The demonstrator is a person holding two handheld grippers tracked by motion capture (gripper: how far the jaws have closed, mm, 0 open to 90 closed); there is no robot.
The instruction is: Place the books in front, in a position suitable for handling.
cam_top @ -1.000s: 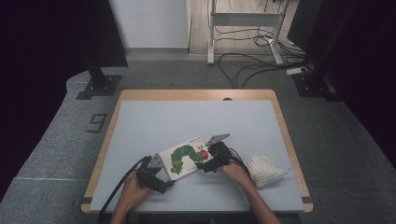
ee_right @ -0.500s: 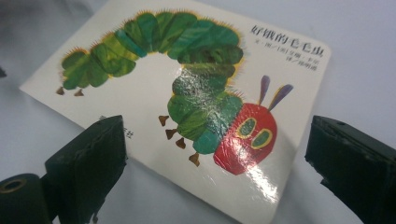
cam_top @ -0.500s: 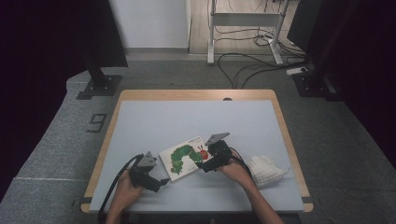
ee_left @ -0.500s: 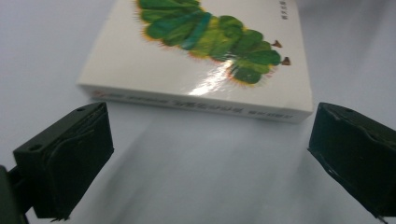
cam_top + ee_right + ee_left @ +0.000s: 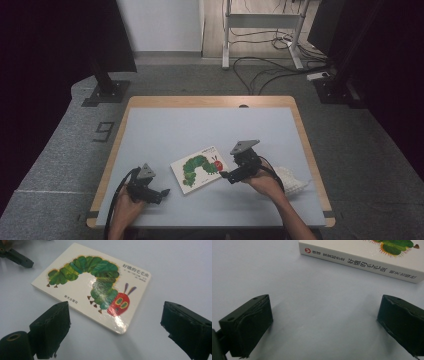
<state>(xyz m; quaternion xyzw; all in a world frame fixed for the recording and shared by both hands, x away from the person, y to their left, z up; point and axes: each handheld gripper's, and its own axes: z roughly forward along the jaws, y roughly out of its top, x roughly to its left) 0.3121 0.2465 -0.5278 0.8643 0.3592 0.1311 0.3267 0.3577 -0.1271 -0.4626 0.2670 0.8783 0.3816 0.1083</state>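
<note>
High view: left gripper (image 5: 161,192) has pulled back off the book (image 5: 199,168), jaws wide and empty. Right gripper (image 5: 225,176) has lifted over its right edge, jaws spread but narrowing, nothing between. Book lies flat on table (image 5: 210,125); likely released, regrasp pending.

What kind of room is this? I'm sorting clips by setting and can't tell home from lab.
Most likely a lab or recording studio, not a home: a bare table holding one picture book, black curtains at the sides, and loose cables under a metal stand on grey carpet.
</note>
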